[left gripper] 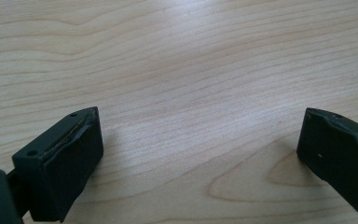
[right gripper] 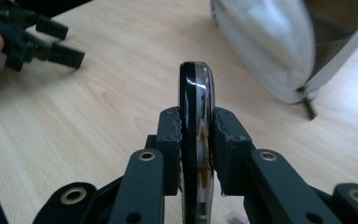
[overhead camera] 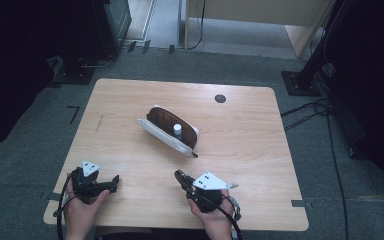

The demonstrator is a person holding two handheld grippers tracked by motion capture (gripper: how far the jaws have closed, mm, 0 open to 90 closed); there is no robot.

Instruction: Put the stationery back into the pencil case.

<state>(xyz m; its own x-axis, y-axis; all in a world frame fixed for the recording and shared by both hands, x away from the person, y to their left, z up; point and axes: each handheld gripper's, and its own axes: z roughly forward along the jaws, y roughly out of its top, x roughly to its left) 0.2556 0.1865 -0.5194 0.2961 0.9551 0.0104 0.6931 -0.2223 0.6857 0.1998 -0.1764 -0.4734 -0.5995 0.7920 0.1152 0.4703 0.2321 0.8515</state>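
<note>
On the table [overhead camera: 130, 95] lies one open pouch [overhead camera: 170, 131] with one white bottle [overhead camera: 177, 131] already standing in it, so packing looks partly done. Still out is one dark, flat, glossy case [right gripper: 196, 140], perhaps a compact; edge-on it is hard to tell. The right gripper [right gripper: 196, 128] is clamped on it, near the pouch. The left gripper [left gripper: 200, 140] stands wide apart, empty.

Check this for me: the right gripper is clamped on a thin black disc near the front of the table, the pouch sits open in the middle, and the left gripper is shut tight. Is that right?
One thing is wrong: the left gripper is open, not shut. The left gripper view shows its jaws wide apart over bare table. The rest stands: the right gripper is clamped on the thin black disc, and the pouch sits open in the middle.
</note>
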